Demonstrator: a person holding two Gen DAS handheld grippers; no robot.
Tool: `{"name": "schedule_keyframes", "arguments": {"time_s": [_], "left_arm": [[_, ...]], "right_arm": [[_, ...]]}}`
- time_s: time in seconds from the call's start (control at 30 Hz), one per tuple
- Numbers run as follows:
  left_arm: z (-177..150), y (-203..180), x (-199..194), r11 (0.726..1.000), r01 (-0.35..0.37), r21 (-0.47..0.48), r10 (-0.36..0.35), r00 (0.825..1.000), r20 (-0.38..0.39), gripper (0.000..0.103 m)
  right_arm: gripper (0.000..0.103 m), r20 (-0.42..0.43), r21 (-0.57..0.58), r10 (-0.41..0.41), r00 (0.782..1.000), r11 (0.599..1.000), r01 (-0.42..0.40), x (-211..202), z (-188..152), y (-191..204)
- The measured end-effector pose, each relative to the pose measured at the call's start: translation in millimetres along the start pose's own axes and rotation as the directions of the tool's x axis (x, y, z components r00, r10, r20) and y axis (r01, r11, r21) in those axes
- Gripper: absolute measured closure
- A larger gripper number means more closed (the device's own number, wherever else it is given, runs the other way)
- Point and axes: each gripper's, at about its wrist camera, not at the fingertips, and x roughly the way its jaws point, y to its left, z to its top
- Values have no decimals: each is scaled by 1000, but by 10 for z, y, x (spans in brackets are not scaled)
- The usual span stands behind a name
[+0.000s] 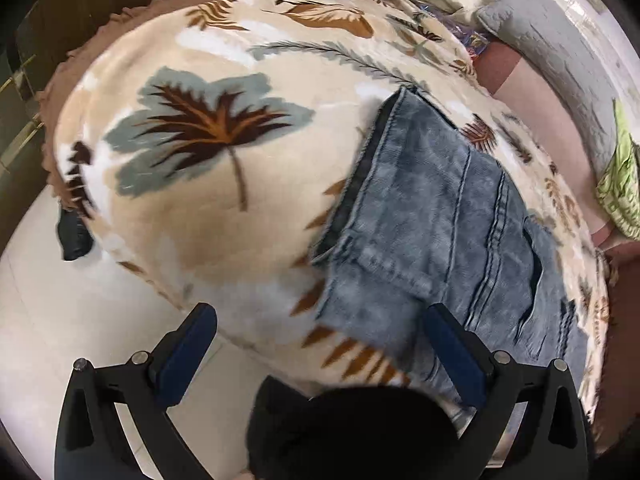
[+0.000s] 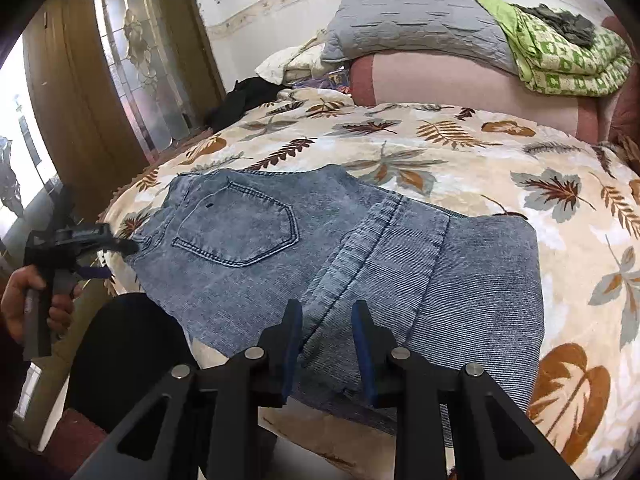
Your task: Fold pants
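Left wrist view: left gripper (image 1: 320,320) spread wide with nothing between its blue pads, hovering at the bed's edge over the leaf-print blanket (image 1: 208,216); the folded jeans (image 1: 436,224) lie on that blanket just ahead and to the right, one pad at their near hem. Right wrist view: right gripper (image 2: 327,312) at a narrow gap, pads straddling a seam ridge at the near edge of the jeans (image 2: 320,248), though whether they pinch the cloth I cannot tell; jeans lie folded, back pocket (image 2: 240,228) up. No containers seen; grey pillow (image 2: 412,20) and green quilt (image 2: 560,56) sit stacked on the pink bedding (image 2: 460,84) beyond.
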Motion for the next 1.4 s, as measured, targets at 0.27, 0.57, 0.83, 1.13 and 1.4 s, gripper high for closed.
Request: {"name": "schedule_keyframes", "arguments": {"time_s": [0.27,0.57,0.83,1.13,1.4], "left_arm": [[221,-174,255,999,34,-21,-33,999,23,4],[393,-241,108,998,54,32,-57,994,94,85],[362,-570,-343,988,89,128,-110,980,167,93],[319,-986,-778,969,78,235,-133,964,228,91],[199,-75,-650,1000,0,16,-3,976,216,49]], "right_arm": [[74,7,26,-1,1000,1000,1,-14,11,-55],[74,35,145,-20,999,989,14,-71,59,-318],[74,58,342,-29,998,940,7,-167,49,-756],[74,82,528,3,997,848,-46,-266,-48,-1172],[74,50,454,15,999,890,-36,-168,11,-996]]}}
